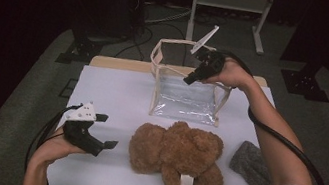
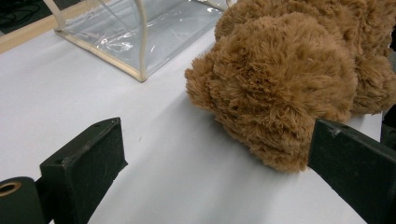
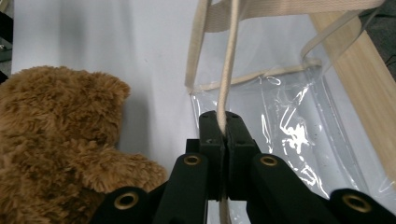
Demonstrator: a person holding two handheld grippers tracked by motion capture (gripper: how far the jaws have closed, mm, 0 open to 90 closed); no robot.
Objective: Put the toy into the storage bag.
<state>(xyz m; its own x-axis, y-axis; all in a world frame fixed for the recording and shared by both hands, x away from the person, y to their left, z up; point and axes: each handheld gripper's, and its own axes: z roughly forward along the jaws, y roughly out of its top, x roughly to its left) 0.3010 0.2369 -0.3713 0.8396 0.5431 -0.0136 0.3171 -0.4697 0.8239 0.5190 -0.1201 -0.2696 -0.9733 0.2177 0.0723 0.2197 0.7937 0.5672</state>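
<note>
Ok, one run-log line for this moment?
right gripper: shut on bag strap | left gripper: open beside teddy bear | clear bag: upright

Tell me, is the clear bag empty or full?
Empty: the clear bag shows only bare plastic walls, and the teddy bear lies outside it.

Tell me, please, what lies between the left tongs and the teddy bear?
Nothing: only bare white table separates the open left tongs from the teddy bear, per the left gripper view.
</note>
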